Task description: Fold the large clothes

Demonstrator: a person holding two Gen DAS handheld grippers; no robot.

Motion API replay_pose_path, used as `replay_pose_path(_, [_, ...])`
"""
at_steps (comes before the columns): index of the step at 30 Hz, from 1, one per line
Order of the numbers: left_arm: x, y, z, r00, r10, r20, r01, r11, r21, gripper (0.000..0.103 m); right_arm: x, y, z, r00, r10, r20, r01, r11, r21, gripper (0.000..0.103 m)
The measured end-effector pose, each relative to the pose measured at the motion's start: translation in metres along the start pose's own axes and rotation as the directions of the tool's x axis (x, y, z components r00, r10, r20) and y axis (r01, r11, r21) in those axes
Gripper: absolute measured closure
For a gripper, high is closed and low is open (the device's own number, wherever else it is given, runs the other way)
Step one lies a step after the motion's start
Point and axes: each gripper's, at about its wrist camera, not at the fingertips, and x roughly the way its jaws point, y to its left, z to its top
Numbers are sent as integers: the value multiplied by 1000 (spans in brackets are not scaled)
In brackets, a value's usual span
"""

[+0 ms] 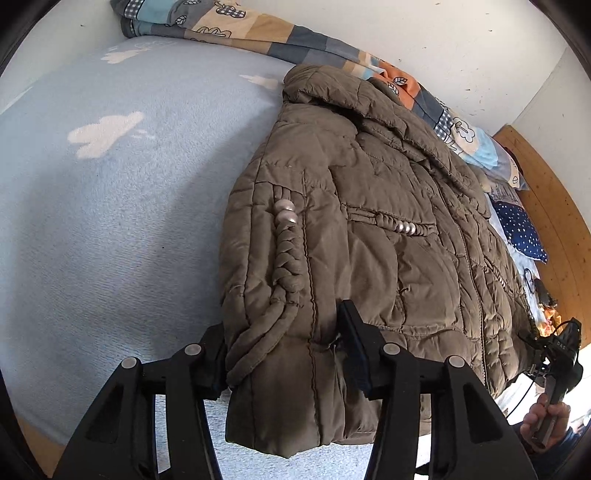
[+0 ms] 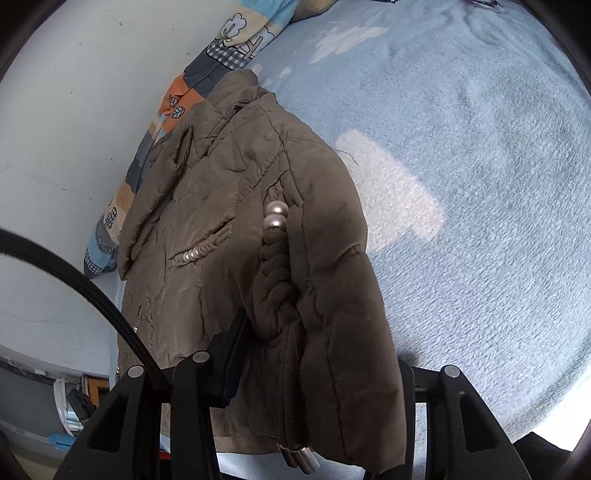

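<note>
On the light blue bed blanket point(image 1: 122, 229) lies the brown quilted jacket point(image 1: 369, 229), front up, its collar toward the wall and its hem at the near edge of the bed. Both sleeves are folded in over the body. Braided cord trim with a few pearl beads point(image 1: 285, 214) runs down the sleeve on one side, and a second short row of beads sits by a chest pocket.

From the left wrist view, the left claw point(image 1: 284, 354) straddles the lower sleeve and hem; one finger shows dark against the cloth, the other is partly hidden behind the sleeve edge. The jaws stand apart with thick padded fabric between them, and whether the pads press on it cannot be told.

From the right wrist view, the right claw point(image 2: 317, 354) is likewise spread around the folded sleeve of the jacket point(image 2: 236, 229); its far finger is buried under the cloth, so a pinch cannot be confirmed. A black cable point(image 2: 92, 291) curves across that view.

Behind the jacket a patchwork quilt point(image 1: 258, 29) is bunched along the white wall point(image 1: 461, 44). At the far right of the left view, a hand point(image 1: 543, 421) grips the handle of the other tool, beside a wooden bed frame point(image 1: 546, 177).
</note>
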Motion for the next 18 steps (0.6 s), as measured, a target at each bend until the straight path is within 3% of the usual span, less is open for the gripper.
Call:
replay_pose_path(3, [2,0,1,1000,-5,-8,5,1000,-8,53,-1,-1,-2,1000,15,2,-15,1000,8,53])
replay_pose_path(7, [8,-3,3,1000,-6,-26,6,1000,-3,44,-1,-1,-2,1000,17,9,-17,1000,5,54])
replay_pose_path(11, [12,-12,3,999,39,-29,-37,998,58,41,-3,-4,-3,999,31,3,-32,999,22,54])
replay_pose_path(16, [16,-14,7,996,61,-58,-57,996,67,41,0,-8,1,999,33,-35,-31,998,54,52])
replay_pose_path(18, [12,-18,6,997,67,-23,-65,994,86,62,-1,-7,1,999,25,-40,-23,998,55,54])
